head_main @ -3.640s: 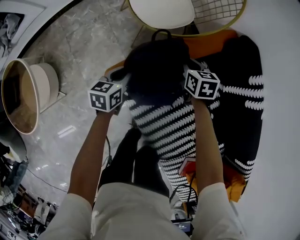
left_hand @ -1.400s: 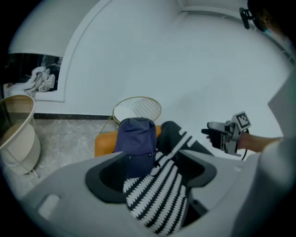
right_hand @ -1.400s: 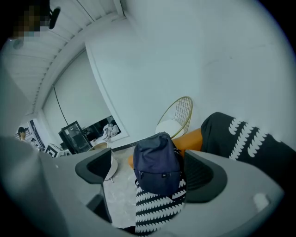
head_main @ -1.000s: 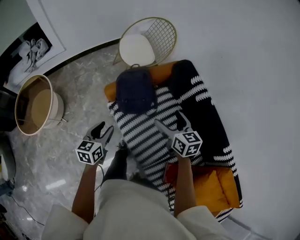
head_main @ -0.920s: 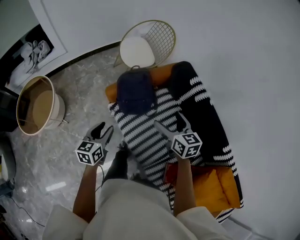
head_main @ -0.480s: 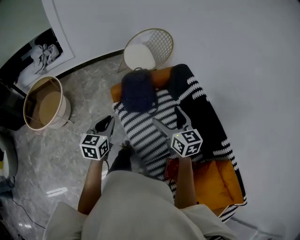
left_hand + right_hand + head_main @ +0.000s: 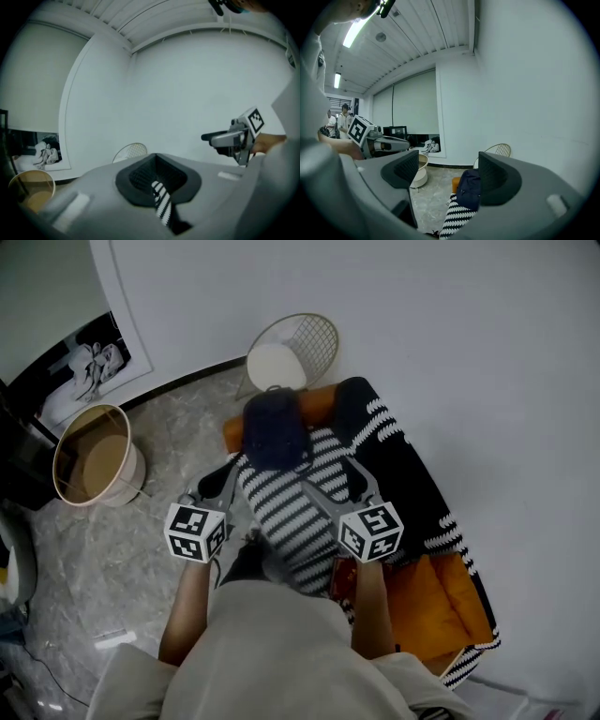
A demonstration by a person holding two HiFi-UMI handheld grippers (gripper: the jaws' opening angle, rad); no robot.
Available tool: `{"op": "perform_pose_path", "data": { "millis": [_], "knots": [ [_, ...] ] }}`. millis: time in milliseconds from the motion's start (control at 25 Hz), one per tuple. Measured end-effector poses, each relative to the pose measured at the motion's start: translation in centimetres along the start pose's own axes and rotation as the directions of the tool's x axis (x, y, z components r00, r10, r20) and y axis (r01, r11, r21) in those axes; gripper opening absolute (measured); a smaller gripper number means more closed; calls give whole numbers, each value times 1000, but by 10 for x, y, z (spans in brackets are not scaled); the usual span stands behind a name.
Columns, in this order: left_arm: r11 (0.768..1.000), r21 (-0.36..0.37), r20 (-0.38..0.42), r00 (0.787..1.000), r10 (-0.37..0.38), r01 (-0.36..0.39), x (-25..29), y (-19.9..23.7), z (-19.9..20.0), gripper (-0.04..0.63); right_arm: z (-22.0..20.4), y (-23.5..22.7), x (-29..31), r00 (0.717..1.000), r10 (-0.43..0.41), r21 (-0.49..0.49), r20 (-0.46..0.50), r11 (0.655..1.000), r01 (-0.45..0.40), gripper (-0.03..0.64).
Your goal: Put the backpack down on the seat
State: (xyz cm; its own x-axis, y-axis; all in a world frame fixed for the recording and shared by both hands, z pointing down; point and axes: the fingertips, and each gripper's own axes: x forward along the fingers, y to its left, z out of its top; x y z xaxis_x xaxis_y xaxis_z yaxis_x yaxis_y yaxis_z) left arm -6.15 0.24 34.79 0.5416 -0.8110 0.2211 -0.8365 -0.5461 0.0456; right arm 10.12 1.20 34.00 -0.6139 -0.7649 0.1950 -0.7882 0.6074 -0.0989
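Sitting on the striped throw (image 7: 291, 512) at the far end of the seat (image 7: 427, 594), the backpack (image 7: 274, 427) looks safely delivered, which is why both tongs hang well clear of it, the left gripper (image 7: 223, 478) pinched shut on nothing, the right gripper (image 7: 326, 479) with wide jaws closing on empty air.

A gold wire chair with a round white cushion (image 7: 286, 354) stands at upper centre against the white wall (image 7: 469, 343). At left, on the grey marble floor (image 7: 173, 432), sits a round tan tub (image 7: 94, 457), perhaps a basket. Above it leans a black-and-white framed picture (image 7: 89, 373).
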Motion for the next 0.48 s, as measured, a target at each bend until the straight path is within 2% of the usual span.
{"op": "perform_pose_path", "data": {
  "millis": [360, 480],
  "knots": [
    [997, 61, 63, 997, -53, 49, -22, -28, 38, 3, 28, 27, -28, 999, 28, -25, 46, 999, -27, 233],
    [995, 78, 68, 995, -70, 64, -26, -33, 45, 3, 30, 30, -30, 999, 18, -54, 30, 998, -16, 158]
  ]
}}
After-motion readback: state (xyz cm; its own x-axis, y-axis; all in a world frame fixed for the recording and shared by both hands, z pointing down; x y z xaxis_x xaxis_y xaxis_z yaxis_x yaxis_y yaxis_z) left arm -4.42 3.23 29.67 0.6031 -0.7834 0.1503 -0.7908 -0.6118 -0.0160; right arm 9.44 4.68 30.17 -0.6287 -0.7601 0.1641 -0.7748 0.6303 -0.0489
